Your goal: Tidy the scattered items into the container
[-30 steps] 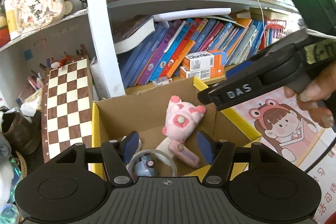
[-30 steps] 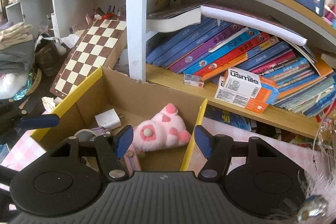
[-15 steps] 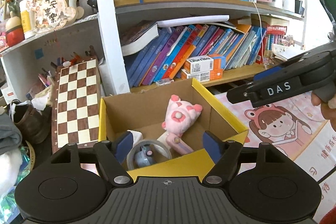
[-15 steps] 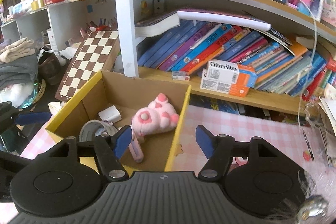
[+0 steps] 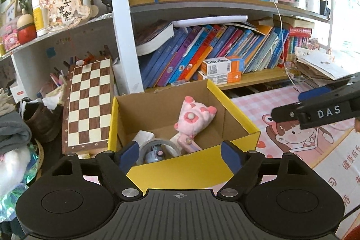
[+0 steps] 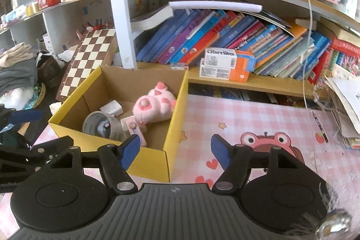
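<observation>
Taking the yellow cardboard box point(image 6: 173, 127) as the landmark: to its left a chessboard point(image 6: 86, 57) leans against the shelf unit, and the left gripper point(image 5: 178, 153) now sits back behind the box's near wall, jaws spread wide with nothing between them. A second ago it hung right over the box's inside; it has since pulled back and up.

Inside the box lie a white charger point(image 6: 111, 107) at the back left, a tape roll point(image 6: 101, 125) with a small blue-grey item in it, a pink rectangular case point(image 6: 132, 127), and a pink plush toy point(image 6: 155, 102) against the right wall.

To the right of the box, the right gripper point(image 6: 175, 149) has likewise drawn away, jaws wide and empty, above the pink checked tabletop point(image 6: 247, 118). A pen point(image 6: 319, 126) lies far right of the box, near a paper stack.

Both withdrawals suggest the last drop is finished; the tidying looks nearly complete, save perhaps that pen.
</observation>
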`<state>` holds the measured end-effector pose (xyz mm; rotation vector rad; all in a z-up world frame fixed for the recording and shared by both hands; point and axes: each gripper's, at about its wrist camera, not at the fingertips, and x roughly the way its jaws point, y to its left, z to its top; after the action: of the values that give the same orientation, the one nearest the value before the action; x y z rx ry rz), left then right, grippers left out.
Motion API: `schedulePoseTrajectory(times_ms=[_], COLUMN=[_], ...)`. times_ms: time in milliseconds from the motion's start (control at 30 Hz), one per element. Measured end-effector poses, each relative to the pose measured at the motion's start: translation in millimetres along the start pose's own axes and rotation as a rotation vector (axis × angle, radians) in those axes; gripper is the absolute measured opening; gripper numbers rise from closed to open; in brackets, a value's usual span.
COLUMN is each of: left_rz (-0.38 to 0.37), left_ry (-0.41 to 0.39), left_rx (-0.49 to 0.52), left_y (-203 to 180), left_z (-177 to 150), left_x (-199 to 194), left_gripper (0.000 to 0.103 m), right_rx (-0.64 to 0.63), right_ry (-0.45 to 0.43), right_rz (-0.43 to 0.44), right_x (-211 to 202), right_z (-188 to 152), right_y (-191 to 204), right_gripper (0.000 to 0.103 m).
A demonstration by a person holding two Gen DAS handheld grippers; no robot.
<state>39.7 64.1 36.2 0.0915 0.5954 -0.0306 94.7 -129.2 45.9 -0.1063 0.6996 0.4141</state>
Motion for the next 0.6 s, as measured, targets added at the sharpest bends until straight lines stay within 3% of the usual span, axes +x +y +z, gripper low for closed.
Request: schedulePoseTrajectory(times_ms=[600], left_rz=[0.007], left_ry=[0.046], left_rx=[-0.01], left_y=[-25], left_z=[-7], left_x=[3], left_gripper=[0.087], right_rx=[0.037], right_ry=[0.02], right_rz=[-0.048], right_x=[-10], right_z=[-32], right_y=[-19], right_gripper=[0.072])
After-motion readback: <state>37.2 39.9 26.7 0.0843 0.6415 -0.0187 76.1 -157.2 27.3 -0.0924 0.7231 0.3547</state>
